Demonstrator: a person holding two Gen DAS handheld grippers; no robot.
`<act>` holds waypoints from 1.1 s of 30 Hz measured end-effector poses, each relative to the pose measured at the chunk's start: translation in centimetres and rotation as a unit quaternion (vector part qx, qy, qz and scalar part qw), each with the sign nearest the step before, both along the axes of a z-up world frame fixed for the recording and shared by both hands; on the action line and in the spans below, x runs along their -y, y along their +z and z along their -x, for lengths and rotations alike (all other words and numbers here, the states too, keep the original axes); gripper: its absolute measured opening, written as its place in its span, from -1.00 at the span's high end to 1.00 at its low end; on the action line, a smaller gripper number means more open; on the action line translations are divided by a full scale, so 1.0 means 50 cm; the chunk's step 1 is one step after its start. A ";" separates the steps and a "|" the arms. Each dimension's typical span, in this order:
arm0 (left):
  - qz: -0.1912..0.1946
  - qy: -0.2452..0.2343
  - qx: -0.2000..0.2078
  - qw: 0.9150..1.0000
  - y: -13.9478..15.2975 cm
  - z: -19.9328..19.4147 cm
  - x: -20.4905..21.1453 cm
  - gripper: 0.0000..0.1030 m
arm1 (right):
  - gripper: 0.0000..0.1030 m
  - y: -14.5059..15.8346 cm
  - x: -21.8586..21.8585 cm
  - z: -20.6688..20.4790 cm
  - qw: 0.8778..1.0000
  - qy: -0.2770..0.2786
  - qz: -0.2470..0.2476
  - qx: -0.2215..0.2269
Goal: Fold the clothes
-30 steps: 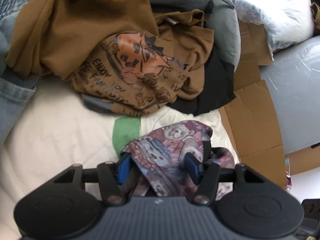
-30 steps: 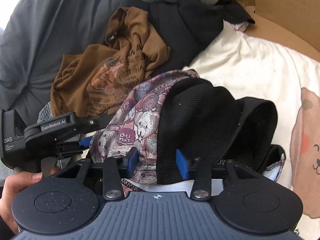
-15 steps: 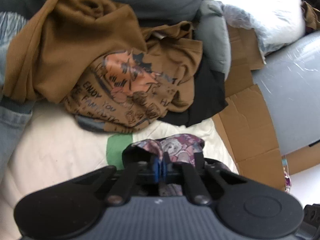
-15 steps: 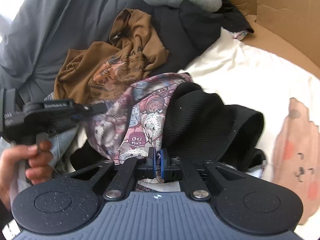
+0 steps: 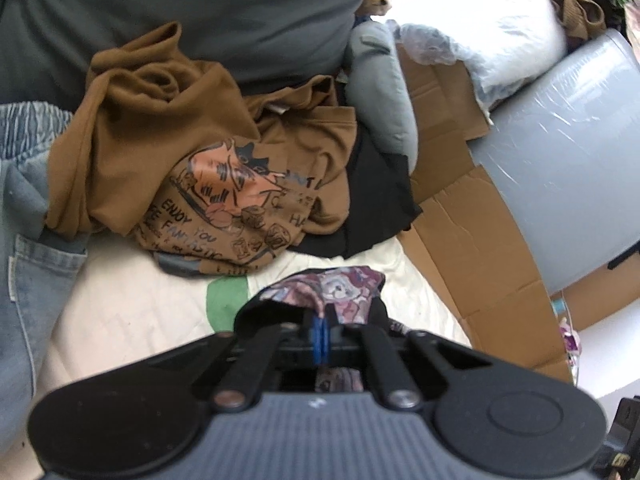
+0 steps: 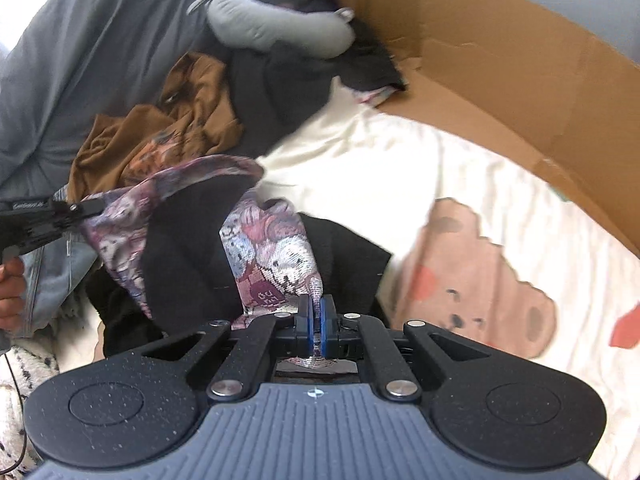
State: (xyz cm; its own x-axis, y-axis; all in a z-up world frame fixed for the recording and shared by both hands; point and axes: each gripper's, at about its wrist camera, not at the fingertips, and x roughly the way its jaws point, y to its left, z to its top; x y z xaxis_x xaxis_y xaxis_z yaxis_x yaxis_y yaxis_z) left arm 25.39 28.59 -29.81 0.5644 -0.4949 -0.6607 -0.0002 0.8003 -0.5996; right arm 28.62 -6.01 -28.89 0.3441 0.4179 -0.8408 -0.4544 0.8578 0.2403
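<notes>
Fabric fills both pairs of tongs. The right tongs (image 6: pixel 316 320) are pressed together on an edge of the bear-print garment (image 6: pixel 272 248), a woven piece in purple, pink and grey with a black mesh lining (image 6: pixel 188 248) showing inside it. The left tongs (image 5: pixel 320 332) are likewise clamped on another edge of the same garment (image 5: pixel 340 288), its patterned cloth bunched just ahead of the blue pads. In the right wrist view the garment hangs stretched between the two tools, above a cream bedspread (image 6: pixel 360 160) printed with a brown bear face (image 6: pixel 480 272). At the left edge of that view a person's hand (image 6: pixel 10 292) grips the left tool's handle.

Beyond the held garment, in the left wrist view, a brown printed T-shirt (image 5: pixel 224 184) lies crumpled on the bed, with light blue jeans (image 5: pixel 24 240) to its left and a black garment (image 5: pixel 376 200) touching its right side. A grey neck pillow (image 5: pixel 384 92) rests above the black garment. Farther back sits a dark grey cushion (image 5: pixel 200 4). Flattened cardboard (image 5: pixel 472 248) lines the bed's right edge, beside a grey plastic-wrapped surface (image 5: pixel 560 152).
</notes>
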 end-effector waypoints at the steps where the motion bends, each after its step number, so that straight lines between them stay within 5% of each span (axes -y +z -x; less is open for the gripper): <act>1: -0.004 -0.006 0.003 1.000 0.006 0.004 0.002 0.97 | 0.99 0.000 0.015 0.003 1.000 -0.006 -0.003 0.002; 6: -0.009 -0.024 0.021 0.999 0.035 0.022 0.006 0.97 | 0.99 -0.014 0.080 0.027 0.999 -0.042 -0.020 0.010; 20: -0.107 -0.042 0.005 0.993 0.109 0.079 0.018 0.98 | 1.00 -0.076 0.210 0.086 0.991 -0.128 -0.038 0.030; 33: -0.172 -0.040 -0.048 0.983 0.120 0.146 -0.010 0.98 | 1.00 -0.075 0.358 0.133 0.983 -0.176 -0.040 0.030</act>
